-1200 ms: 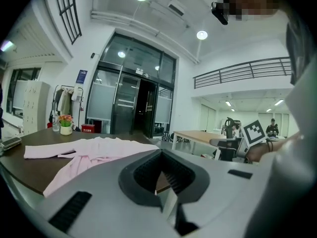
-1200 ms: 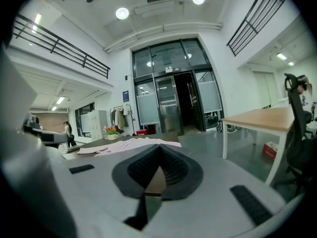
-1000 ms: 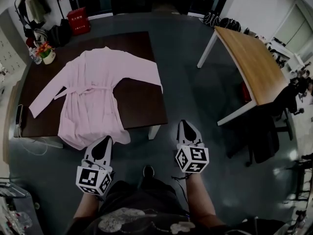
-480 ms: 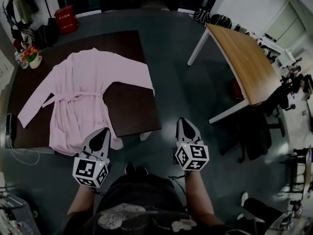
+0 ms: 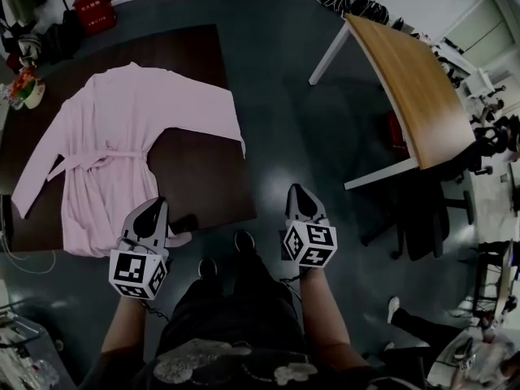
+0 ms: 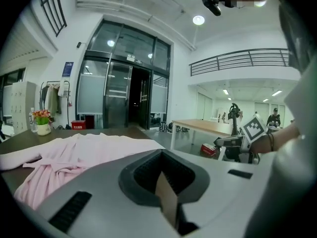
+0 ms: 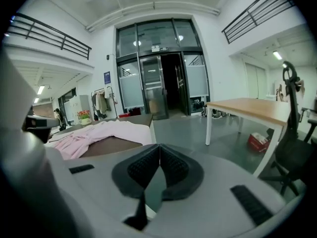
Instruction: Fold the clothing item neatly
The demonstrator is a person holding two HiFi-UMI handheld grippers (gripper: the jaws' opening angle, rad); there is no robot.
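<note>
Head view showed left gripper (image 5: 152, 207) and right gripper (image 5: 297, 193) with jaws closed, empty; tugging the pink robe (image 5: 114, 145) at ten o'clock could drag it off the bench (image 5: 203, 169).

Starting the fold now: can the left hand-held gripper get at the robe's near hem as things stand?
Probably yes. The left hand-held gripper hangs close by the hem of the pink robe at the table's near edge, with nothing between; its jaws are shut and empty, so open them first.
</note>
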